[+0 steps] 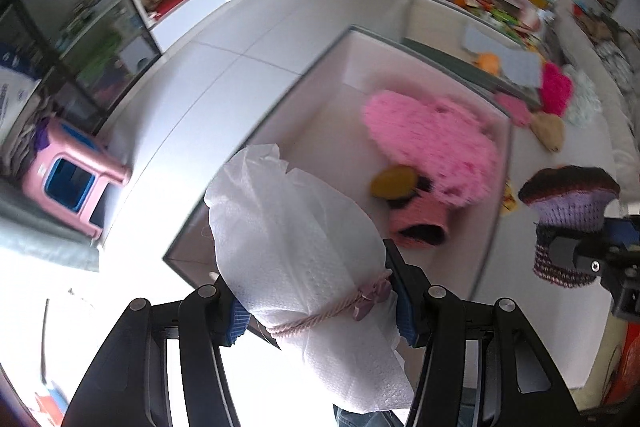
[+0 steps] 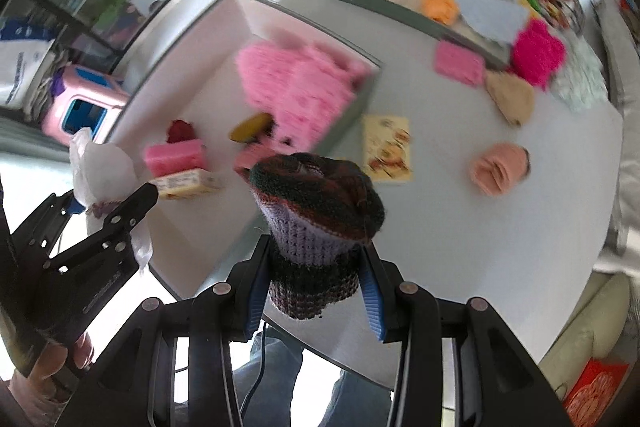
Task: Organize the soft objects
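Left claw (image 1: 320,307) grips tissue bundle (image 1: 296,227); right claw (image 2: 314,291), apparently knit piece (image 2: 316,211).

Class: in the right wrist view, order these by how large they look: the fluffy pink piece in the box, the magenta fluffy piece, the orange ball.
1. Fluffy pink piece
2. Magenta fluffy piece, though it lies farther from the camera
3. Orange ball

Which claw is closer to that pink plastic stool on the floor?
Left. The left claw, holding a white tissue bundle, is on the side toward the pink plastic stool. The right claw, gripping a knitted purple piece, is farther over the table.
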Demonstrator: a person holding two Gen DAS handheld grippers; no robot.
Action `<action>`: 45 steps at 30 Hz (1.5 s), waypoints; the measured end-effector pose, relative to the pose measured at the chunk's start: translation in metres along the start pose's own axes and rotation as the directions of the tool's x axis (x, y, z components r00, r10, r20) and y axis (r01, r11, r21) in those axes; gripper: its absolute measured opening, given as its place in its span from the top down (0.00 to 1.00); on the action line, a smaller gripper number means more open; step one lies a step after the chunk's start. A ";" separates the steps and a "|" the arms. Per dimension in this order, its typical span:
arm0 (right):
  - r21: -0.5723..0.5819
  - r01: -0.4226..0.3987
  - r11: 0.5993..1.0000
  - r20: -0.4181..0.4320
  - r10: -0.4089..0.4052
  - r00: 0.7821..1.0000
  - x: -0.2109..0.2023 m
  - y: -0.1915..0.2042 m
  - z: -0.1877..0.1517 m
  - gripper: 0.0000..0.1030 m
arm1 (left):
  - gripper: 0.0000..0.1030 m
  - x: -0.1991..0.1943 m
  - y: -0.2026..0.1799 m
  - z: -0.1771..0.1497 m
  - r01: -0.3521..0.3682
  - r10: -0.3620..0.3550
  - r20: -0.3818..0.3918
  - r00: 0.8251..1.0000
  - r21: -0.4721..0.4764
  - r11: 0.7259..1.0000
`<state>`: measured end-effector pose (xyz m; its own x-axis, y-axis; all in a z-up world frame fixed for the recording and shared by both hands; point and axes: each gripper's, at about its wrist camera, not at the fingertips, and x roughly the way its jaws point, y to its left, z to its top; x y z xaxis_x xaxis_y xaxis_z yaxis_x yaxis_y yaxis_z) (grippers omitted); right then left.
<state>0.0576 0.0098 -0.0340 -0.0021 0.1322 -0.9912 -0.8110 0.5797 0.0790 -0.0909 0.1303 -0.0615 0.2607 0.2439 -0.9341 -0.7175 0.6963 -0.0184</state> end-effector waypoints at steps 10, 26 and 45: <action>-0.087 -0.025 0.996 0.005 0.025 1.000 0.005 0.045 0.033 0.57 | 0.43 0.015 0.018 0.003 -0.051 0.047 -0.046 0.998 -0.083 0.995; -0.127 -0.034 0.991 -0.013 0.032 0.999 0.016 0.063 0.047 0.57 | 0.43 0.025 0.022 0.007 -0.067 0.060 -0.072 0.996 -0.107 0.992; -0.154 -0.031 0.988 -0.030 0.027 0.999 0.029 0.076 0.062 0.57 | 0.43 0.036 0.022 0.011 -0.088 0.076 -0.105 0.992 -0.117 0.989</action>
<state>0.0324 0.1074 -0.0498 -0.0415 0.1236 -0.9915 -0.8908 0.4449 0.0928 -0.0904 0.1616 -0.0913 0.1367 0.2238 -0.9650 -0.8082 0.5885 0.0220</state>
